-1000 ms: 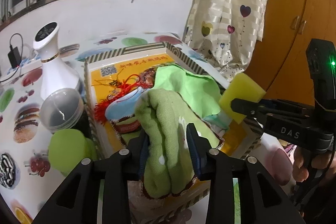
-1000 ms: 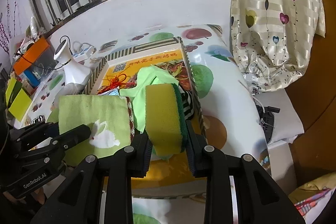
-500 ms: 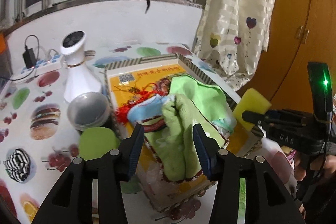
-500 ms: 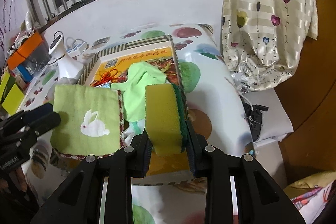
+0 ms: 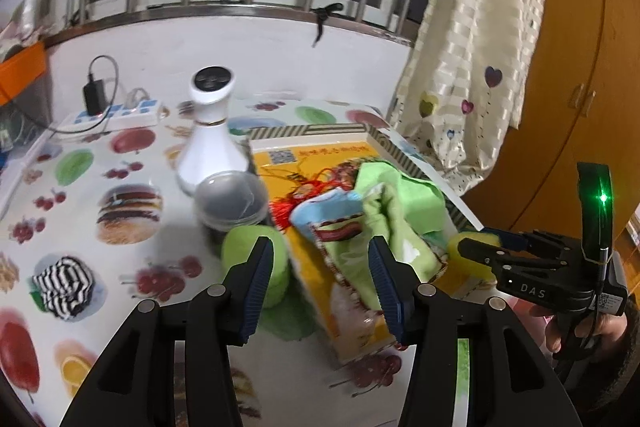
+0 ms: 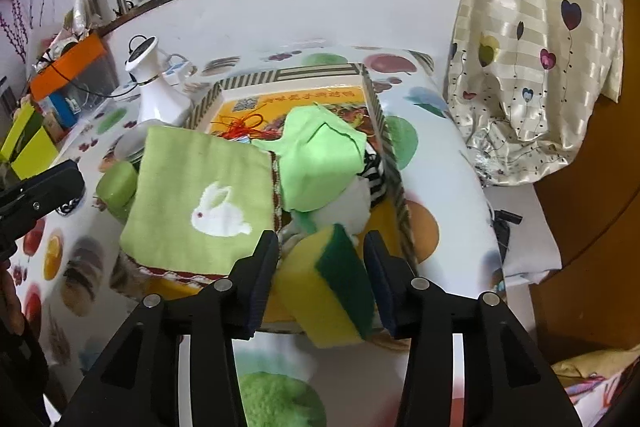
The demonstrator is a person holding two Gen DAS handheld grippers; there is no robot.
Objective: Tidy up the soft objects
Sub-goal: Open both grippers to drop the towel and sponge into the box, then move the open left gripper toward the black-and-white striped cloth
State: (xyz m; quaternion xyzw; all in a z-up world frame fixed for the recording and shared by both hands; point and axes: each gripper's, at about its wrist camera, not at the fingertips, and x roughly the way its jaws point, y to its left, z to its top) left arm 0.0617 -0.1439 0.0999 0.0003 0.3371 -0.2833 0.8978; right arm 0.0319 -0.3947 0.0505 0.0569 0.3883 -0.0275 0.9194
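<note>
Right gripper: jaws opening, pads clear of the sponge. Sponge, yellow with green scrub face, tilted, between the jaws at the near edge of the box; left pad close to its yellow side, whether touching cannot be told.

Left gripper: jaws apart, nothing between the pads, held above the box's near left corner. Towel's edge shows just past the right pad.

Towel: green, white rabbit, lies flat over the near left part of the box, overhanging its left wall. Just right of it a bright green cloth, bunched, in the middle of the box; a striped black-and-white piece and something white peek out under it by the right wall. Red tassel on the box floor behind the towel.

Table, fruit-print cover: green puff touching the box's left wall; lidded cup behind it; striped bundle well left, near the table's near edge. White vase-shaped device farther back, beside the box's far left corner. Power strip with a charger at the table's far edge, against the wall.

A hand grips the right gripper's handle at far right of the left view.
</note>
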